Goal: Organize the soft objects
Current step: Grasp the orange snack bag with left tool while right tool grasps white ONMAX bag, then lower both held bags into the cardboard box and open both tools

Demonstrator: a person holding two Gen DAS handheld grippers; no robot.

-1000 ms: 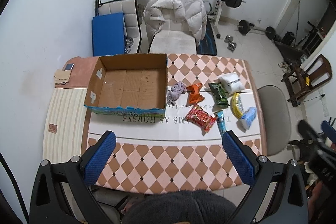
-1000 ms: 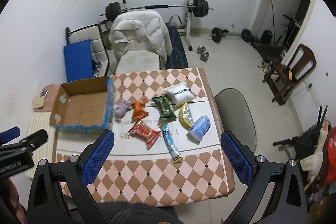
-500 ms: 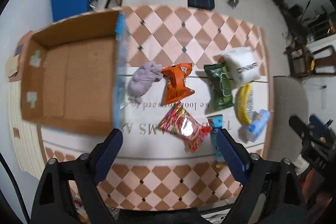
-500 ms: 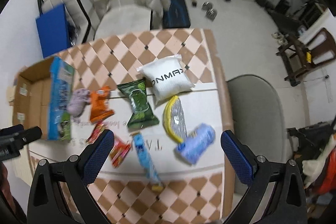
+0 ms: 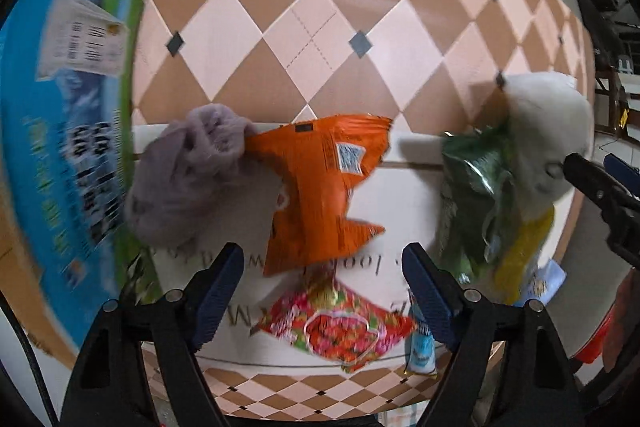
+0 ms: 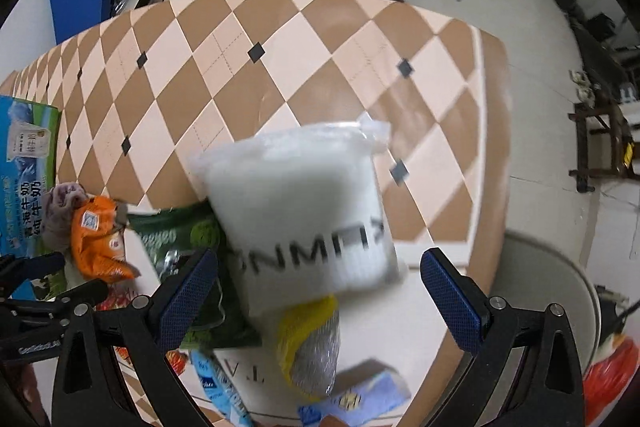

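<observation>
My left gripper (image 5: 322,259) hangs just above the orange snack bag (image 5: 320,187), its jaws closing with the bag's lower end between the fingers but no pad touching it. A crumpled purple cloth (image 5: 188,179) lies left of the bag, against the blue cardboard box (image 5: 60,147). A red flowered packet (image 5: 340,327) lies below. My right gripper (image 6: 320,263) stands open over the white pillow-like pack (image 6: 304,211), which lies between its fingers untouched. Under that pack lie a green bag (image 6: 188,239) and a yellow mesh item (image 6: 312,339).
A light blue packet (image 6: 360,399) and a blue tube (image 6: 216,383) lie near the table's front. The checked table (image 6: 280,67) ends at the right, where a grey chair seat (image 6: 552,299) stands. Weights and a bench sit on the floor behind.
Both grippers dropped steeply toward the table and tilted down. The left one narrowed and came over the orange bag; the right one came over the white pack.
</observation>
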